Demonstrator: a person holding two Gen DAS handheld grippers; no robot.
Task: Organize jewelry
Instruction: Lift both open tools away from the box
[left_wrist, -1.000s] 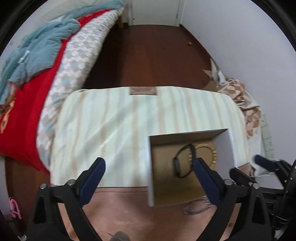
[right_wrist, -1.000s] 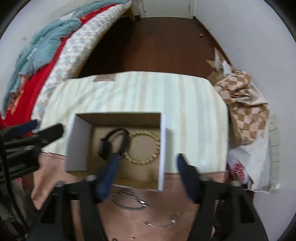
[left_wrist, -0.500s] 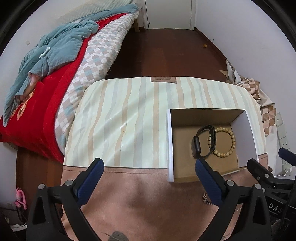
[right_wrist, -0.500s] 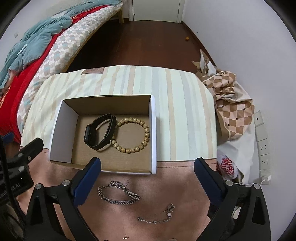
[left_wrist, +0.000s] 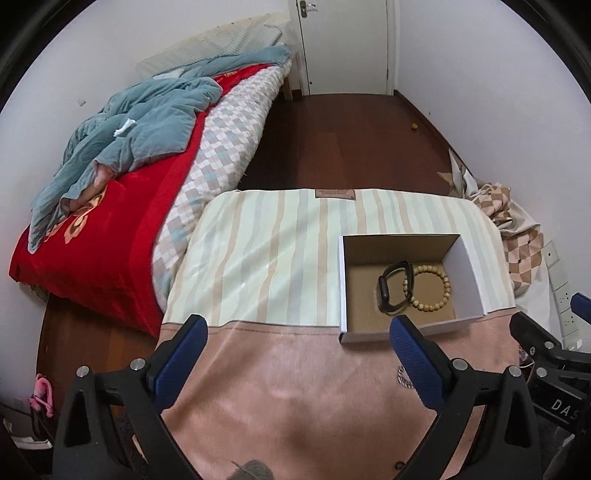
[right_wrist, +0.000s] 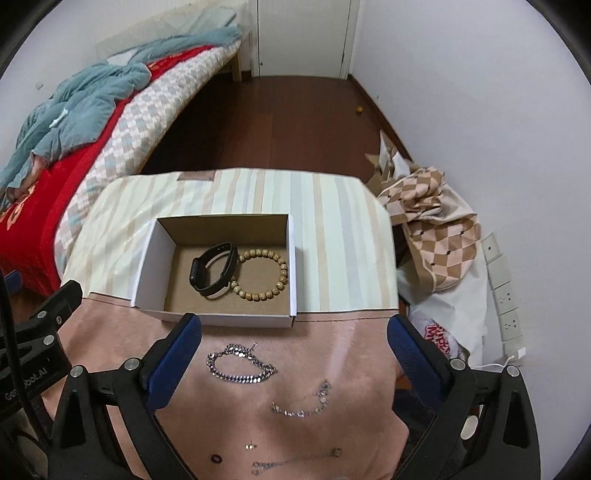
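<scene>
Hovering above table: left gripper (left_wrist: 295, 352) and right gripper (right_wrist: 293, 349), both jaws spread wide, empty; right over silver chain (right_wrist: 240, 365), near box (right_wrist: 218, 319).

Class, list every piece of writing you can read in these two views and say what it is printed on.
"DAS", cut off: on the right gripper's black body.
"bot.AI", start hidden: on the left gripper's black body.
Red lettering on the white bag: too distorted to read.
Brown label on the striped cloth: too small to read.
</scene>
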